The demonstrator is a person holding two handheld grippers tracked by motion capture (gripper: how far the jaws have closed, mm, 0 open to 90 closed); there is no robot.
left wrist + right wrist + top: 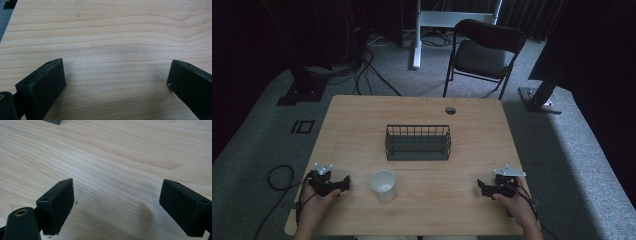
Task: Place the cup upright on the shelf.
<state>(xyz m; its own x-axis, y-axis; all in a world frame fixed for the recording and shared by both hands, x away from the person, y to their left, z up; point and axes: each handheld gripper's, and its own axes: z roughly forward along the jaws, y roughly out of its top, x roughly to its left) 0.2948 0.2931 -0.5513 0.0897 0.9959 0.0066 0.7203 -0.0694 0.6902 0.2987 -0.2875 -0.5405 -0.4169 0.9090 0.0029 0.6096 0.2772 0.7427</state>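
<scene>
High view: wooden table (362,125), grey carpet (562,140).

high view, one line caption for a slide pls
Left gripper and right gripper rest open beside a white cup.

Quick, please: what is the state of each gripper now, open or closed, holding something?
Left gripper: open, jaws wide apart, holding nothing.
Right gripper: open, jaws wide apart, holding nothing.

White cup (383,185) upright near table's front edge, nothing gripping it.
</scene>
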